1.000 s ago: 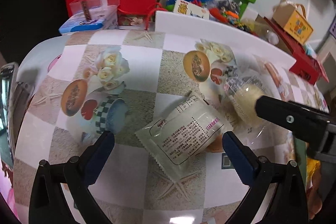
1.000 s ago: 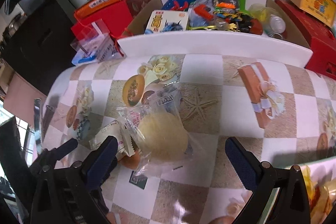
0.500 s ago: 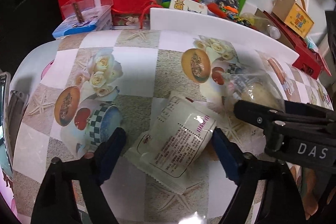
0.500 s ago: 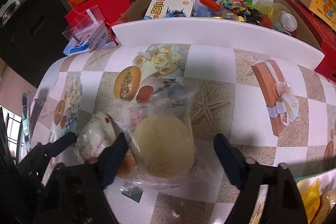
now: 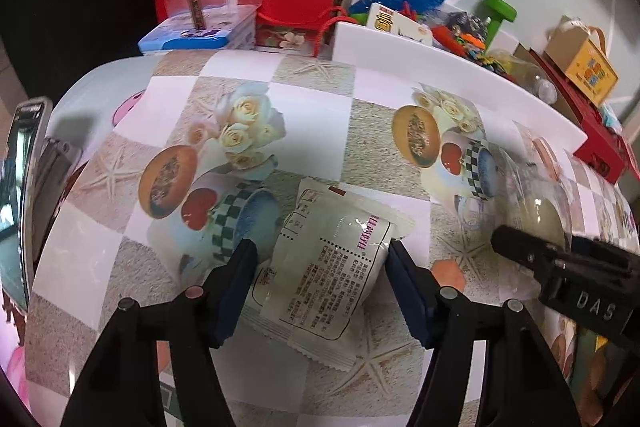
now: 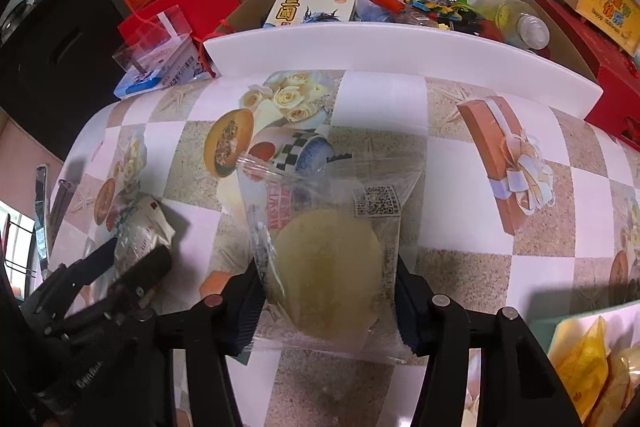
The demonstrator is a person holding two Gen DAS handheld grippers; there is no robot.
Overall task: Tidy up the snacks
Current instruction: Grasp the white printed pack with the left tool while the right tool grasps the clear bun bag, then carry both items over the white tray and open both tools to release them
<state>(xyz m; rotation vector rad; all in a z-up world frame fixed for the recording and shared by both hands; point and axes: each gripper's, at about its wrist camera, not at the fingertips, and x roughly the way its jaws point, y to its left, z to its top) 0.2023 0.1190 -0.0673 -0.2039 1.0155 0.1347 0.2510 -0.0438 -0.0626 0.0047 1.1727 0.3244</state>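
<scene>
1. Clear plastic caught the light on two snacks that lay flat on the patterned desk (image 5: 304, 99), each lined up between a pair of dark-padded fingers.

2. The left gripper (image 5: 320, 291) straddled a pale sachet (image 5: 332, 279) whose printed side faced up. Its fingers were closing, the right pad at the sachet's edge and the left pad just beside it; no firm squeeze showed yet.

3. The right gripper (image 6: 326, 307) bracketed a clear bag (image 6: 328, 259) holding a round yellow cake. Its fingers were closing too, both pads at the loose film on either side; whether they pressed the cake itself could not be told.

4. Both grippers pointed steeply down, probably so the pads could meet thin, flat packets from the sides and lift them off the desk.

5. The two snacks lay near each other, so the grippers worked side by side, each visible at the edge of the other's view.

6. Yellow packets (image 6: 580, 359) sat at the right camera's lower right corner, perhaps where the snacks were being gathered.

7. Slack film could slip out of a shallow pinch.
</scene>
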